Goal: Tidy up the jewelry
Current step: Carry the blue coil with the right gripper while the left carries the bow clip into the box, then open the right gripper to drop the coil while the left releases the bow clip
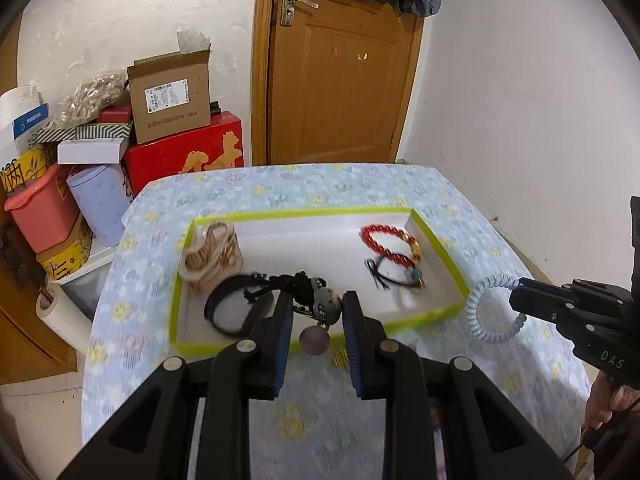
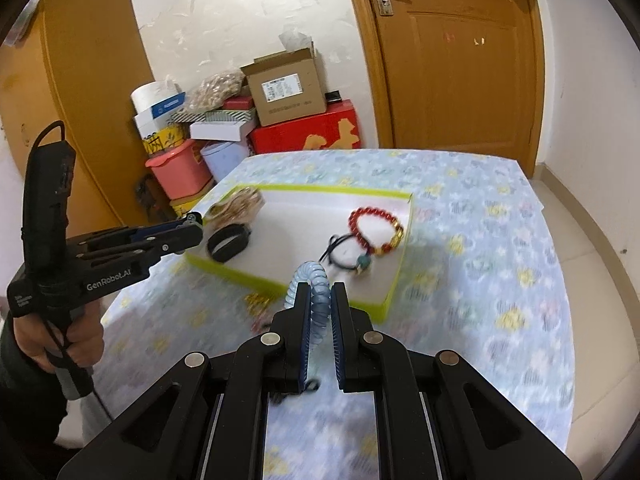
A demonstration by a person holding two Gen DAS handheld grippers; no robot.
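Floral cloth covers the table [image 1: 224,200], where a green-rimmed tray [image 1: 304,213] already holds a red bead bracelet [image 1: 386,242], black bands and a woven piece. At six o'clock in its own view, the left gripper [image 1: 316,312] has its jaws narrowed around a black charm with a round pendant [image 1: 316,308], over the tray's near rim. At three o'clock, the right gripper [image 2: 320,300] pinches a blue coil bracelet [image 2: 310,280], just outside the tray. Depositing looks underway; next, each should carry inward and release.
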